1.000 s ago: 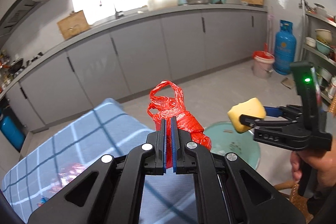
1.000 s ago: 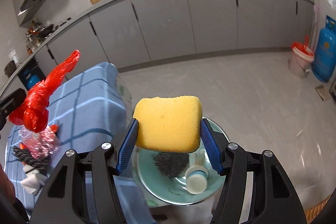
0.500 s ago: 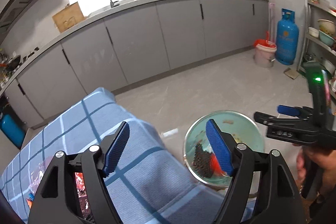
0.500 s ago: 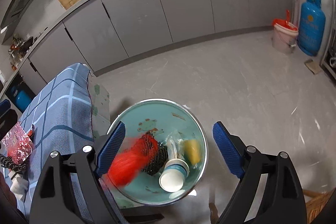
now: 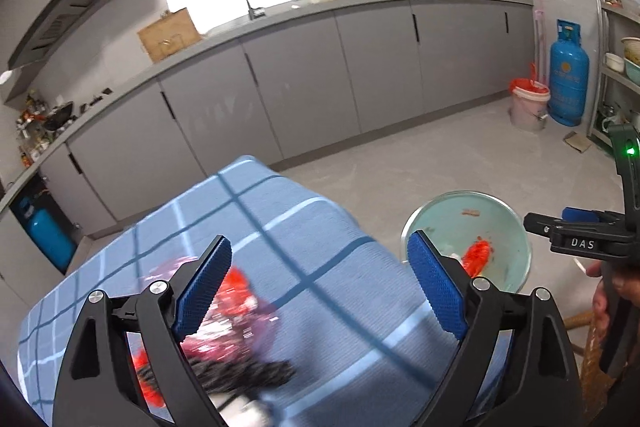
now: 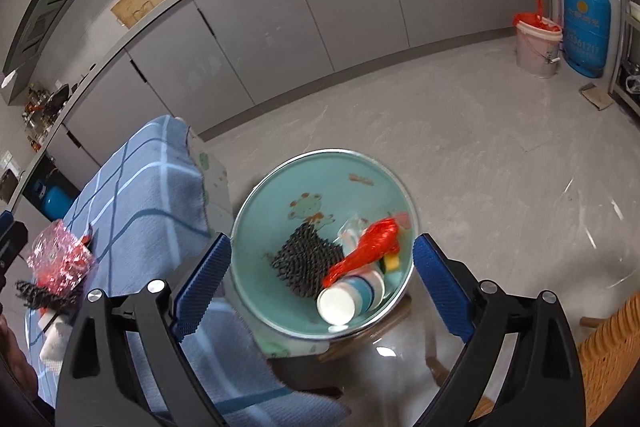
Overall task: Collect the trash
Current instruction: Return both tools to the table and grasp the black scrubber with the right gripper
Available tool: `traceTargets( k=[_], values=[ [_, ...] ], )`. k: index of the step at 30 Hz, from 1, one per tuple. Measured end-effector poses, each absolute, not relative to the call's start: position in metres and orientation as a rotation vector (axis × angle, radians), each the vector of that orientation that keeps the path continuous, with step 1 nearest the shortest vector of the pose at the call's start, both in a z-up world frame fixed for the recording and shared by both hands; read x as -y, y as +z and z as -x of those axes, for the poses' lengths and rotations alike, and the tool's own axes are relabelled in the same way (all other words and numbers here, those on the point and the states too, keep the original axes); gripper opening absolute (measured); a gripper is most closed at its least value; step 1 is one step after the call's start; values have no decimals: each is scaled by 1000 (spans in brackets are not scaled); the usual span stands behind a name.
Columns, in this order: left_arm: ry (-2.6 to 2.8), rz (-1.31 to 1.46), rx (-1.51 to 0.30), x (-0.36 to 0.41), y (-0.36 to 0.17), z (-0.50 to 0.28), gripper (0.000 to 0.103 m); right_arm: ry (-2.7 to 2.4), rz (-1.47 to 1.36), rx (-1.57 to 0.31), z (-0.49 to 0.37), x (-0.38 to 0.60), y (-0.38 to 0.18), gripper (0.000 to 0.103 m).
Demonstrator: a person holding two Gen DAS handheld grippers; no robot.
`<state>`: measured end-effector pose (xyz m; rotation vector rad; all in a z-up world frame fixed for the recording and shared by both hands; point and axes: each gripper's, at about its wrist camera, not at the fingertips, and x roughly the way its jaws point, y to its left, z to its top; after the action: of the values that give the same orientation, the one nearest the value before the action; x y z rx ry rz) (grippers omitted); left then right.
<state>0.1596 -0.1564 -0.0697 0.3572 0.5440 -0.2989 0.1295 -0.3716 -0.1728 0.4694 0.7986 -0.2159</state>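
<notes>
A teal bin (image 6: 320, 171) stands on the floor beside the blue checked tablecloth (image 6: 140, 195). In it lie a red plastic bag (image 6: 372, 243), a yellow sponge (image 6: 391, 262), a paper cup (image 6: 340, 303) and a black mesh scrubber (image 6: 308, 259). My right gripper (image 6: 322, 247) hangs above the bin, its jaws opening with nothing between them. My left gripper (image 5: 318, 251) is over the tablecloth (image 5: 300, 227), jaws also opening and bare. Just beyond its left finger lie a shiny pink-red wrapper (image 5: 228, 315) and a dark mesh piece (image 5: 224, 371), both blurred.
Grey cabinets run along the far wall. A blue gas cylinder (image 5: 568, 83) and a bucket lined in red (image 5: 528, 103) stand at the back right, with a metal shelf rack beside them. A wicker seat (image 6: 608, 347) is at the lower right. A hand (image 5: 608, 291) holds the right gripper.
Both grippers opened. The red bag left the left gripper and the sponge left the right one; both now lie in the bin. The left gripper swung left over the table.
</notes>
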Motion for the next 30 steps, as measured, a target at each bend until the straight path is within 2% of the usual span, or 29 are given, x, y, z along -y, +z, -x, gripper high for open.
traceTargets(
  k=[11,20,30],
  values=[
    [-109,-343,-533,59,-58,-131,91,-100,-392,-807,-139,303,-154,93],
    [93,-281,-644,-40,-80,-123,91,19,-304,-833,-142,230,-147,94],
    [83,-225,-696,-66,-108,-108,91,110,-233,-845,-132,164,-145,94]
  ],
)
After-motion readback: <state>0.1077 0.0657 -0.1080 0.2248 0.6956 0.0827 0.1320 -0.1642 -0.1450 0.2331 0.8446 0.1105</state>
